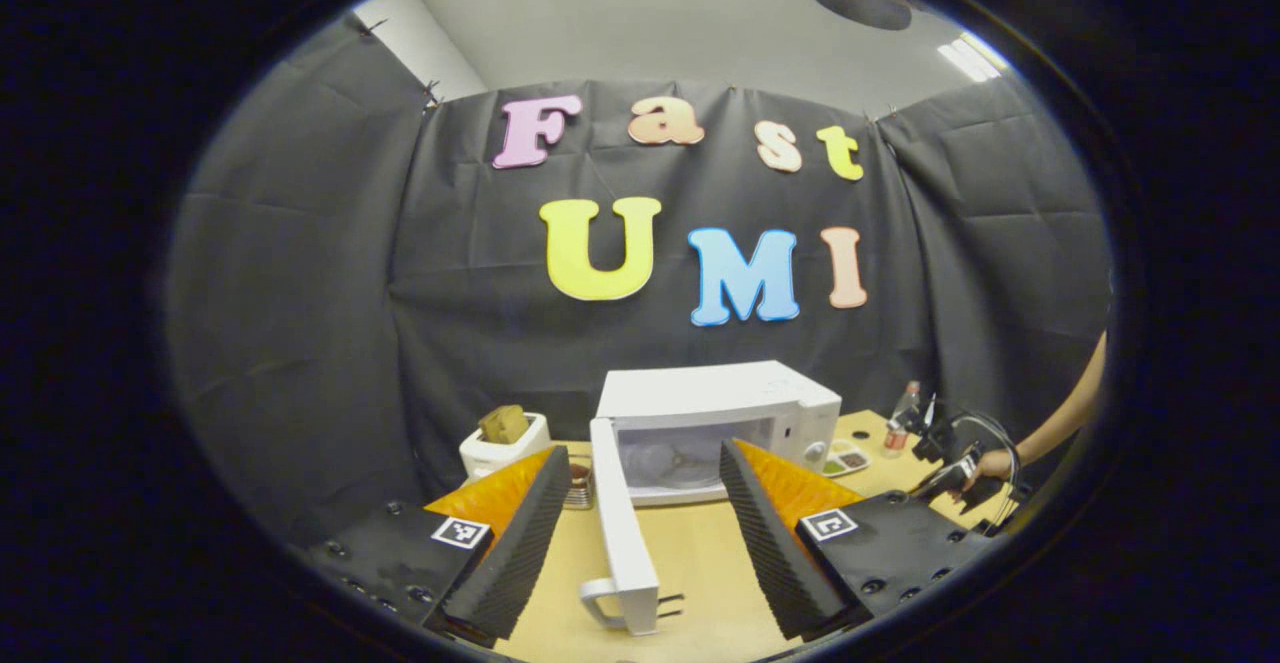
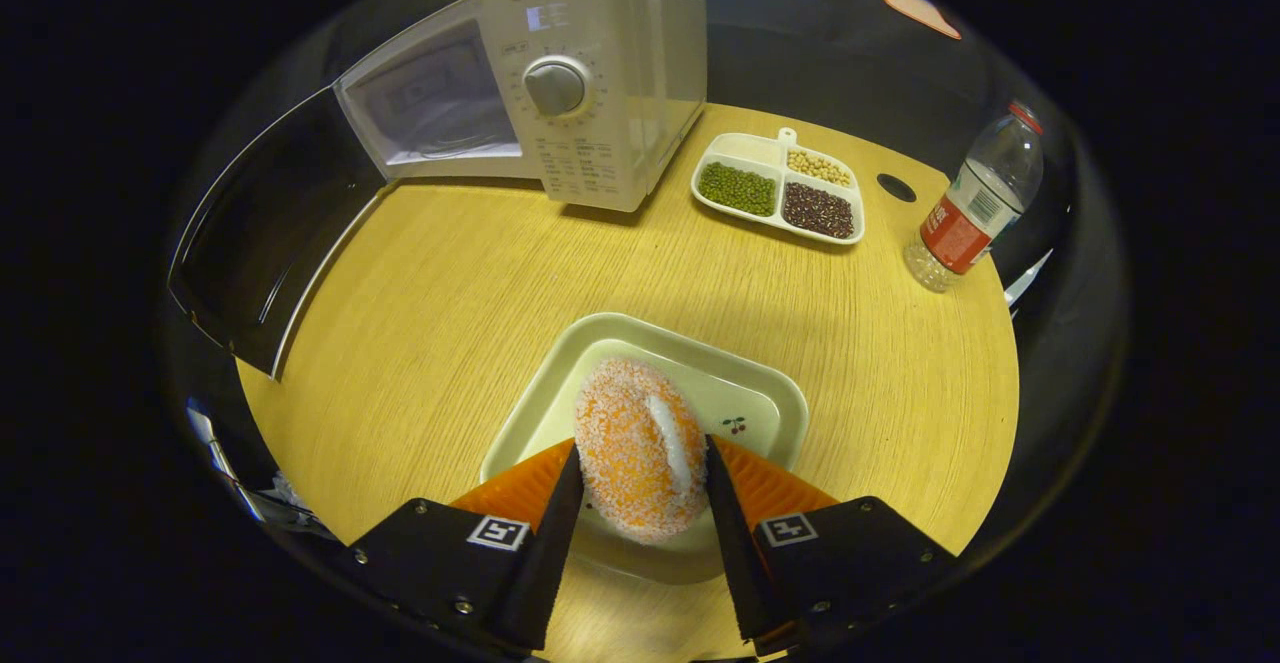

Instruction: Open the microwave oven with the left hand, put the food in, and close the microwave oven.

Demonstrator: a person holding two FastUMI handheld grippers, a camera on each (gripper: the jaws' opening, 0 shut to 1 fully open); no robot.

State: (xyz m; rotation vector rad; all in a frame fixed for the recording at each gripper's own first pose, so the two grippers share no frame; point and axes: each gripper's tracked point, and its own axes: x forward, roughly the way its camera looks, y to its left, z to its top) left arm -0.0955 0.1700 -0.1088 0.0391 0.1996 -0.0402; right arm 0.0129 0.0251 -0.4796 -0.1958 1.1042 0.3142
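The white microwave (image 1: 720,418) stands at the back of the wooden table with its door (image 1: 620,523) swung wide toward me. My left gripper (image 1: 645,533) is open, its fingers on either side of the door's edge without touching it. In the right gripper view, the microwave (image 2: 590,73) is at the far left, its dark door (image 2: 265,233) hanging open. My right gripper (image 2: 640,488) is shut on a sugar-coated orange doughnut (image 2: 635,443), held on edge over a pale green tray (image 2: 745,388).
A divided dish of beans (image 2: 780,188) lies right of the microwave, and a plastic bottle (image 2: 965,203) stands near the table's far right edge. A white toaster with bread (image 1: 505,438) sits left of the microwave. A hand with the other gripper (image 1: 965,473) is at the right.
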